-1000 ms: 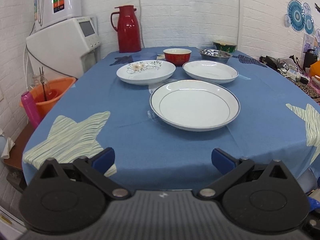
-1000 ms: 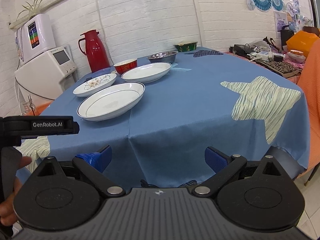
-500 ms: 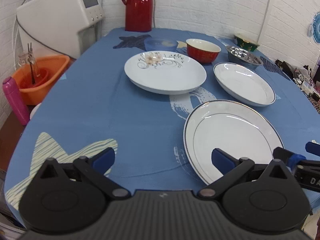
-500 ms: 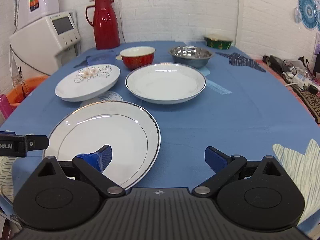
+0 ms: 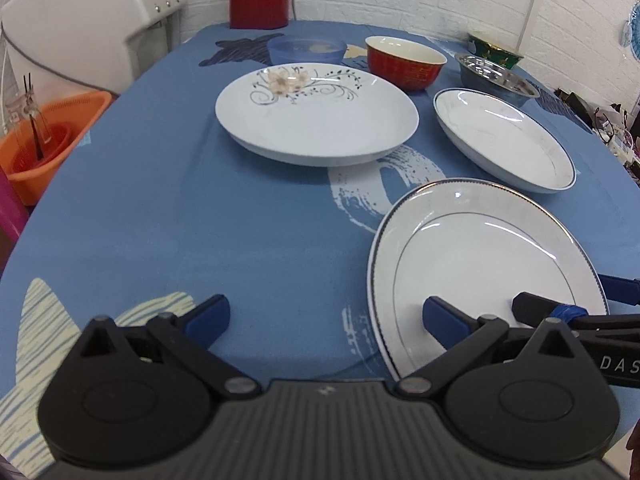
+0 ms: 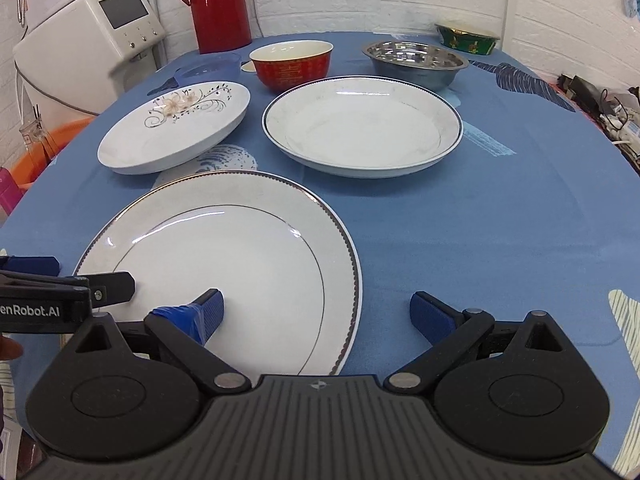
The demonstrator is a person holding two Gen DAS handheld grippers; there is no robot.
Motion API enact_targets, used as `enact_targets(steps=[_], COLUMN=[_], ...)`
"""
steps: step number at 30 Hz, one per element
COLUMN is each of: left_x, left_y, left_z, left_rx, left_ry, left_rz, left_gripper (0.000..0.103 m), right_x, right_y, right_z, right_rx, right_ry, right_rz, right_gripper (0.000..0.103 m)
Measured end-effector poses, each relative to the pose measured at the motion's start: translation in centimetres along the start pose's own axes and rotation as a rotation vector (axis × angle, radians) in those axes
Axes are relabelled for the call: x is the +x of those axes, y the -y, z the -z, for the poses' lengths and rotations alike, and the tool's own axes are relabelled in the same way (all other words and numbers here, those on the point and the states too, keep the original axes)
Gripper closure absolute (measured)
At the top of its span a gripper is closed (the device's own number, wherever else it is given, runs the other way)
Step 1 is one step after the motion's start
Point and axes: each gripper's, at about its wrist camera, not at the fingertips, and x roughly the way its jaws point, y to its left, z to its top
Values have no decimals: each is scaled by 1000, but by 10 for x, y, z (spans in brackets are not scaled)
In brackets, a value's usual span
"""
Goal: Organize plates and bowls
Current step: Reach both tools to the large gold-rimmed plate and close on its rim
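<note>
A large white plate (image 5: 480, 264) with a dark beaded rim lies nearest on the blue tablecloth (image 5: 200, 216). Behind it sit a floral plate (image 5: 316, 116) and a deep blue-rimmed plate (image 5: 504, 140). Farther back stand a red bowl (image 5: 404, 62), a steel bowl (image 5: 496, 78), a green bowl (image 5: 494, 50) and a small blue bowl (image 5: 306, 48). My left gripper (image 5: 324, 316) is open, its right finger over the large plate's left rim. My right gripper (image 6: 318, 312) is open too, its left finger above the large plate (image 6: 224, 264). Neither holds anything.
A red thermos (image 6: 218, 4) stands at the table's far edge. A white appliance (image 6: 88, 40) and an orange basket (image 5: 44, 136) sit off the left side. Cables and clutter (image 6: 612, 116) lie at the right. Bare cloth (image 6: 500, 220) stretches right of the large plate.
Both grippers have moved forward over the table and closer to the large plate, which now lies under one finger of each. Both stay open. The dishes have not moved.
</note>
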Motion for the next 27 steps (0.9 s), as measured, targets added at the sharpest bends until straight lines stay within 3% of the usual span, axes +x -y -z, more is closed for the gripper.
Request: enact_targets(steps=[6, 12, 20, 24, 27], left_x=[0, -1, 1, 2, 0], left_y=[6, 5, 12, 14, 15], left_z=[5, 3, -6, -6, -5], left_rx=[39, 46, 60, 66, 70], left_ry=[22, 8, -7, 5, 9], left_rz=[6, 22, 66, 77, 90], left_gripper=[1, 3, 18, 21, 28], right_x=[-3, -1, 4, 5, 3], right_y=[2, 3, 2, 2, -1], right_z=[10, 4, -7, -6, -3], right_rx=[-6, -17, -85, -96, -105], right_ry=[70, 45, -41, -31, -13], right_rz=[-8, -16, -81, -98, -103], right_gripper=[14, 14, 14, 14, 18])
